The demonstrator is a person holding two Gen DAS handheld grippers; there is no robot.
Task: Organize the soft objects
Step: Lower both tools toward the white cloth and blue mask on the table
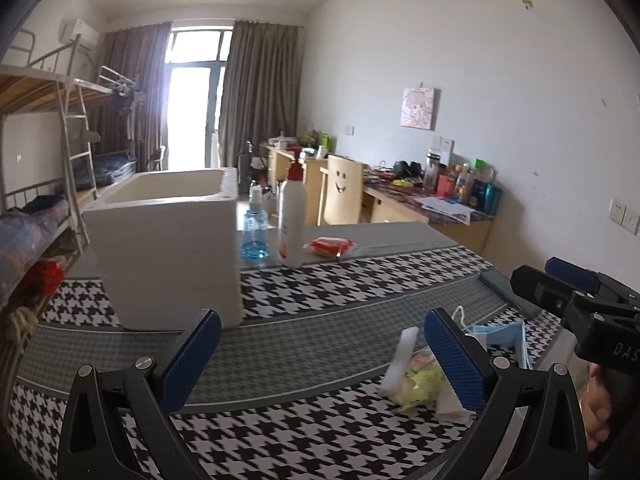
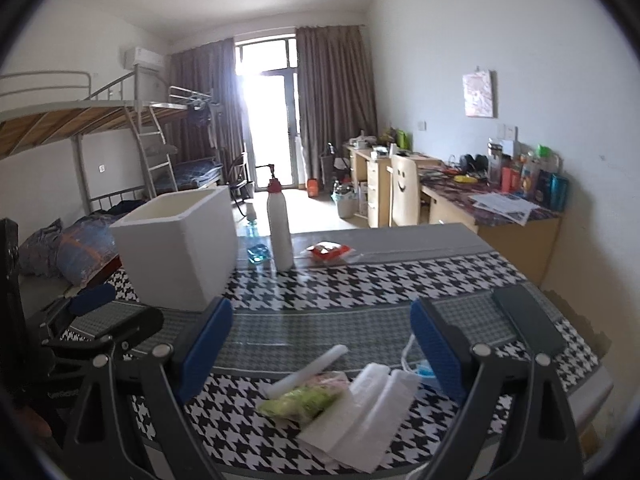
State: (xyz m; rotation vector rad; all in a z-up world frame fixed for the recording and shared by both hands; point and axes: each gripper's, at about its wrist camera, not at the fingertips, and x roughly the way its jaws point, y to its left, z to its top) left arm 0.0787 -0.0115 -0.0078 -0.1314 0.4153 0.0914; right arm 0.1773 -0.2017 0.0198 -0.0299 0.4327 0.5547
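A small pile of soft things lies near the front of the houndstooth table (image 2: 360, 280): a white sponge (image 2: 308, 372), a green packet (image 2: 300, 400), folded white tissues (image 2: 368, 412) and a blue face mask (image 2: 424, 372). My right gripper (image 2: 322, 348) hovers open just above and behind the pile, with nothing pressed between its pads. In the left wrist view the sponge (image 1: 400, 360), green packet (image 1: 420, 388) and mask (image 1: 504, 336) sit by the right finger of my open, empty left gripper (image 1: 320, 360). A white foam box (image 1: 168, 248) stands open-topped at the left.
Behind the box stand a white bottle with a red cap (image 1: 292, 220) and a blue spray bottle (image 1: 254, 232); a red packet (image 1: 330, 246) lies beside them. A dark phone (image 2: 528, 320) rests at the table's right edge. Bunk beds are on the left, desks on the right.
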